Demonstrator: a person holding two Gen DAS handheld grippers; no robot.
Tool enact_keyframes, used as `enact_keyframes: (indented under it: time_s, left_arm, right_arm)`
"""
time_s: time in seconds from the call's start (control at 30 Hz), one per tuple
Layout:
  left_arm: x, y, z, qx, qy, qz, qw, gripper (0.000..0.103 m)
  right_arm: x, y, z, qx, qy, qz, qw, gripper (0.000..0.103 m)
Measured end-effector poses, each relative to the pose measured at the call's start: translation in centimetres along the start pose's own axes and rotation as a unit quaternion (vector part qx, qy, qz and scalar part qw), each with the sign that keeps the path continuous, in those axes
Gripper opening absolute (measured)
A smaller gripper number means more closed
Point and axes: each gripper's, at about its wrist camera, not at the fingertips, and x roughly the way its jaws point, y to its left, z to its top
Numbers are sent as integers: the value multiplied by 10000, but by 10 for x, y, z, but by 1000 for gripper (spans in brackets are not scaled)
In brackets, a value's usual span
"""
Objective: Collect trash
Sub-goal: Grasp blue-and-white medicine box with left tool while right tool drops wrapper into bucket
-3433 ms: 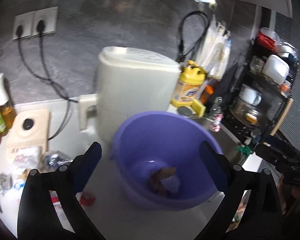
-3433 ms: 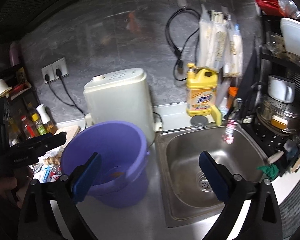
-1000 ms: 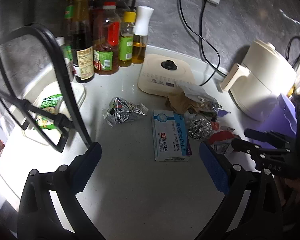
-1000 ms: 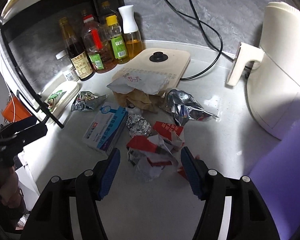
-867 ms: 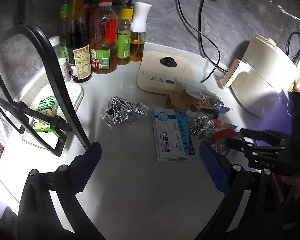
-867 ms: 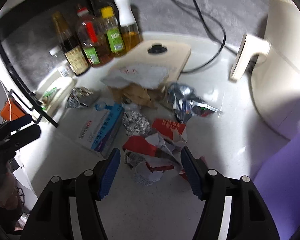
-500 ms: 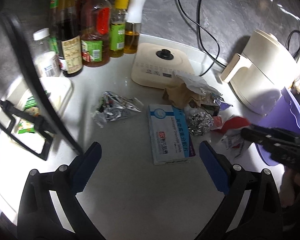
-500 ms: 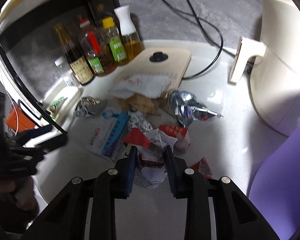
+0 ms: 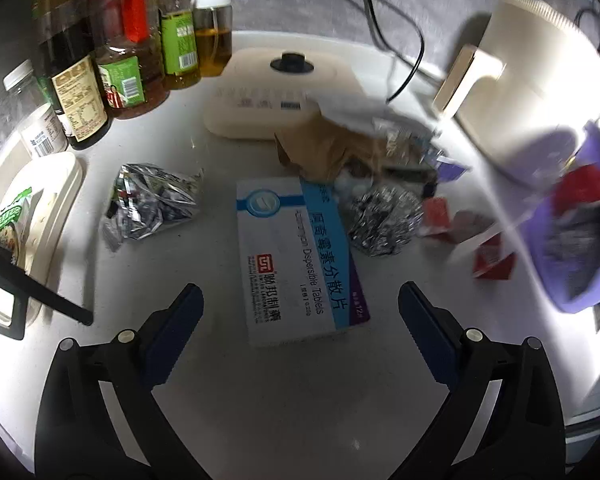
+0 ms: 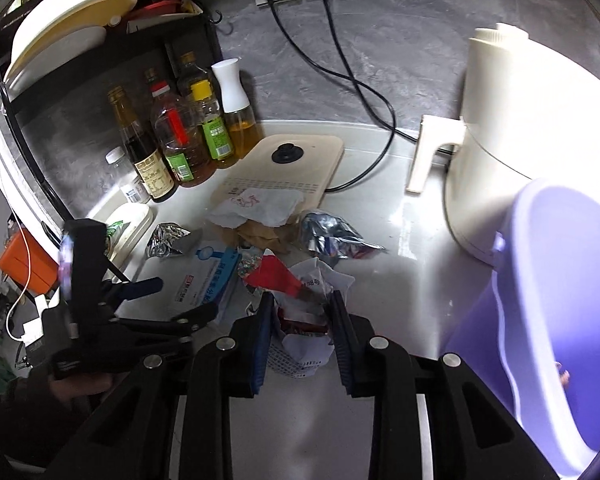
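Right gripper (image 10: 300,320) at lower centre of its frame, pads pinching a crumpled red-and-white wrapper (image 10: 300,300) just above the counter (image 10: 400,280). The purple bucket (image 10: 560,300) stands at the right edge, beside the cream appliance (image 10: 520,140). Left gripper (image 9: 300,320) is spread wide, nothing between its pads, hovering over a blue-and-white tablet box (image 9: 295,256) in mid-frame. A foil wrapper (image 9: 151,204) lies to the box's left, a foil ball (image 9: 384,220) touching its right side.

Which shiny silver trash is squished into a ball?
The foil ball just right of the medicine box. The silver wrapper left of the box is a flatter, torn-open bag, not a ball.
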Motion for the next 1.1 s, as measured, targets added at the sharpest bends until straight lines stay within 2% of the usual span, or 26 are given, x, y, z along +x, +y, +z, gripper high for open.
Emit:
enact_keyframes:
  time_s: [0.13,0.2,0.27,0.3,0.33,0.43,0.53,0.67,1.1]
  left_arm:
    - [15,-10,-3,194,113,533,9983,97]
    - [17,-10,-6,133,158,575,9981,97]
    - [17,-10,-9,67,157,634,9978,85]
    - [15,-9,-11,32,109,634,9979,76]
    - [12,-9,-12,5,68,681,9977,64]
    - [3,-9,-12,-77,68,650,9978,64]
    - [-12,-11,-12,-93,-144,747,9971,63]
    - [-36,-7,-19,-325,-375,630,9968,63]
    - [-121,-9,-19,-431,-1145,641,9904,63]
  right_arm:
    - [-11,-1,-4,-93,-136,-177,9997,29]
    - [-16,-2,-5,-90,-190,-159,9997,29]
    - [-19,-2,-7,-108,-232,-138,9996,29]
    - [-20,-2,-8,-117,-248,-110,9996,29]
    - [-21,-2,-9,-123,-264,-86,9995,29]
    - [-23,-4,-12,-81,-331,88,9994,29]
    - [-21,-3,-12,-134,-332,224,9991,29]
    - [-21,4,-7,-245,-378,338,9984,29]
    - [-47,22,10,-618,-889,659,9919,29]
